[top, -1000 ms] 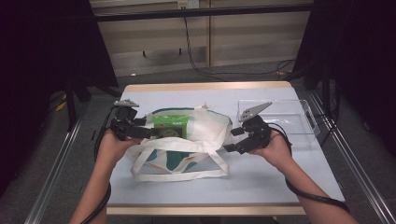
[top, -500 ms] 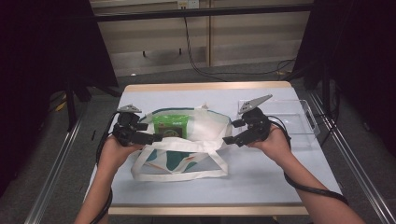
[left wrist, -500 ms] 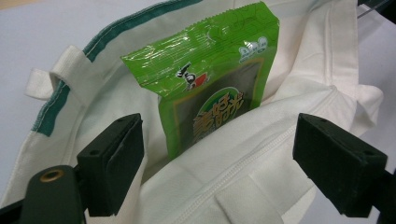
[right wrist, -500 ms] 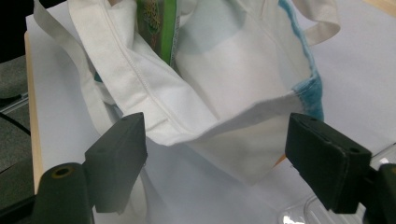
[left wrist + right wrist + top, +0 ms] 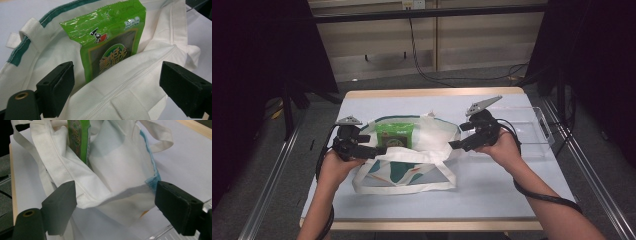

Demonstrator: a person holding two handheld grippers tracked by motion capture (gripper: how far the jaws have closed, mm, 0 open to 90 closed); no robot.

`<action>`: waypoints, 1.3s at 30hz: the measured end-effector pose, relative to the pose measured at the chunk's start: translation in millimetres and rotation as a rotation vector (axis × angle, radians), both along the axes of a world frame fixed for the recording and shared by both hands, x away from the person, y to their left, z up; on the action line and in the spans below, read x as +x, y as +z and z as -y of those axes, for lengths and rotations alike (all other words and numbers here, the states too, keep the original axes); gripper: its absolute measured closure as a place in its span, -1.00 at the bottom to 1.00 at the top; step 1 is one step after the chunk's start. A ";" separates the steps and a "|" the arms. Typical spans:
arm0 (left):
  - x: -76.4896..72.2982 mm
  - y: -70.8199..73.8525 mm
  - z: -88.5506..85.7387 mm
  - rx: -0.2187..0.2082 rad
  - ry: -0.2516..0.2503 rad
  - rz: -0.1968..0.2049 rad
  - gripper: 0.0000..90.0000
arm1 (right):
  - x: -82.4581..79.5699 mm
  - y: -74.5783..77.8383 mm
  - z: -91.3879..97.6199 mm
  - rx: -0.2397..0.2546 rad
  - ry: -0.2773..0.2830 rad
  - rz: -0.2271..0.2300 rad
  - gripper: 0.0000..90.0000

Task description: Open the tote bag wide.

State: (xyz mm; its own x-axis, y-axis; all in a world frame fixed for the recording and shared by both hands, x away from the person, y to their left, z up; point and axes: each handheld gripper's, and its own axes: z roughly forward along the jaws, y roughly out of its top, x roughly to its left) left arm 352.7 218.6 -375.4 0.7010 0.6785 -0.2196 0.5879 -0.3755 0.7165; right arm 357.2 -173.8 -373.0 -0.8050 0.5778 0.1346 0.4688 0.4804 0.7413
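A white tote bag (image 5: 412,172) with a teal print lies on the table, its mouth facing away from me. A green snack packet (image 5: 395,134) stands half inside it; in the left gripper view the packet (image 5: 110,42) rises out of the bag's mouth. My left gripper (image 5: 374,150) is at the bag's left rim and my right gripper (image 5: 457,136) at its right rim. Both have just been opening. The left gripper (image 5: 120,90) has the bag's hem between its wide jaws, untouched by the pads. The right gripper (image 5: 117,207) likewise straddles loose cloth (image 5: 112,177).
A clear plastic tray (image 5: 537,132) sits at the table's right, just behind my right hand. The pale table top (image 5: 492,195) has bare room in front of the bag and behind it. Cables trail from both grippers along the forearms.
Both grippers' jaws have spread wider off the bag's rim. The bag's mouth has slackened and the green packet shows more plainly. The hands have hardly shifted.
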 end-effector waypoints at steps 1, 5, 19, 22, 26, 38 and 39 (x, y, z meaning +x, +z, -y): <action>-0.3 -0.3 0.0 -0.002 -0.006 -0.003 -0.71 | 0.0 0.0 0.0 0.000 0.000 0.000 -0.62; -2.3 -1.6 2.7 0.003 -0.018 -0.003 -0.73 | 3.1 2.5 0.4 0.008 -0.008 0.006 -0.62; -4.8 -11.6 4.4 0.014 -0.015 -0.005 -0.78 | 13.2 1.0 -3.4 -0.017 -0.022 0.004 -0.65; -6.3 -10.9 6.4 0.023 -0.007 0.010 -0.78 | 15.7 1.8 -2.8 -0.022 -0.029 0.008 -0.65; -6.9 -12.1 6.1 0.012 -0.016 0.006 -0.78 | 18.2 2.7 -4.0 -0.033 -0.029 0.006 -0.65; -13.2 -14.1 8.3 0.019 -0.035 0.002 -0.89 | 27.8 9.6 -9.2 -0.035 -0.033 0.011 -0.66; -13.6 -14.3 8.7 0.015 -0.030 0.006 -0.90 | 28.9 9.8 -9.8 -0.034 -0.037 0.009 -0.67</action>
State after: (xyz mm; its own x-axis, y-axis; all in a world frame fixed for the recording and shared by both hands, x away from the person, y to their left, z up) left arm 339.1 209.9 -389.6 0.7225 0.6601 -0.2054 0.5718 -0.4035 0.7143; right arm 386.1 -163.9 -363.3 -0.7840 0.6114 0.1071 0.4798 0.4874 0.7296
